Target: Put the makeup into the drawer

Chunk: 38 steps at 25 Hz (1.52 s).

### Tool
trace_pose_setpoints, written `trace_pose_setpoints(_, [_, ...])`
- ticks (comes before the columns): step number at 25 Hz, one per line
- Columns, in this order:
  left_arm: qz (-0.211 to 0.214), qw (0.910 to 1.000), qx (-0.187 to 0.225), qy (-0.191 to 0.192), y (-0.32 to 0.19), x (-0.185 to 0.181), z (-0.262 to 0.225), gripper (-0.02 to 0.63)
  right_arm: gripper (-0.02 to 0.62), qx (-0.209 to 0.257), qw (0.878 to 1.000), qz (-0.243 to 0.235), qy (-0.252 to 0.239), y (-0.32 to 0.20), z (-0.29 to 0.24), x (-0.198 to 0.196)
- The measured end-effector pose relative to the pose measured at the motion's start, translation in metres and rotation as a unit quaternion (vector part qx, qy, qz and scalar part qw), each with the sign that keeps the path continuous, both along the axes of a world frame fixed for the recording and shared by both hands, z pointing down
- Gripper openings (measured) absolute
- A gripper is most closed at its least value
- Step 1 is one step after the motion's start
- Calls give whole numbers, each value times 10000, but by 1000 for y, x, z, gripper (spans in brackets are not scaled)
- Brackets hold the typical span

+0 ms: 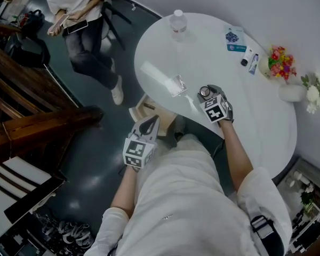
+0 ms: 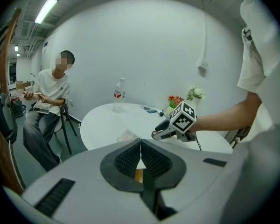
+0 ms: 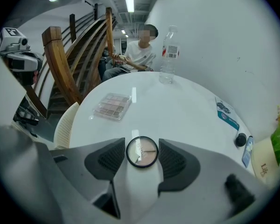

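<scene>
A round compact (image 3: 142,151) with a clear lid lies on the white round table (image 1: 213,52), near its front edge. My right gripper (image 3: 142,160) stands open around it, one finger on each side, pads close to its rim. The head view shows the compact (image 1: 205,92) at the tips of the right gripper (image 1: 207,97). A clear eyeshadow palette (image 1: 177,84) lies just left of it, also seen as the palette (image 3: 113,105) in the right gripper view. My left gripper (image 1: 149,125) is shut and empty, off the table's left edge over a cream box-like unit (image 1: 148,106) on the floor.
A water bottle (image 1: 177,21) stands at the table's far side. A blue card (image 1: 234,39), small tubes (image 1: 250,57) and flower vases (image 1: 288,73) sit at the right rim. A person (image 1: 80,15) sits beyond the table. Wooden stair rails (image 1: 26,116) run along the left.
</scene>
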State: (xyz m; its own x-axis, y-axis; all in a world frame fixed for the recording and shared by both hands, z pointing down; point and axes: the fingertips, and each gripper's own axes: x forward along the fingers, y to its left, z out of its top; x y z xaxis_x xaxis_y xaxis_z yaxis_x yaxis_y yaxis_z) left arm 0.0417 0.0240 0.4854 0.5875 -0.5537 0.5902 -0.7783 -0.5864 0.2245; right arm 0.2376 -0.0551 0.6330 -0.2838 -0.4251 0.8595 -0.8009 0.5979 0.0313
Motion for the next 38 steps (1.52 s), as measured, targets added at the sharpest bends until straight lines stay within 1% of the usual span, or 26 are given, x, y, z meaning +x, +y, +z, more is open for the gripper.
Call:
trace_pose_setpoints(7, [-28,10000,0,18,-1,-3,1,11,222,-255,9997,-31,27,3,10,1])
trace_pose_setpoints(19, [-59,10000,19,60,1,-8,0,11,216,-405,9991,-41,-128,12,13,-3])
trace_pose_setpoints(24, [-111,9999,-3,53,5,-15,1,11,216,-367,9992,-96,-132,17,10,-11])
trace_pose_setpoints(32, [-170,9998,33,107,10,-30,-1,11,216,-165,9995,-191,-181,20,-5,-37])
trace_pose_setpoints(38, [-217,9997,29,137,14,-52,-2,11,215,-31,9991,-345,-258,26,-22,-72])
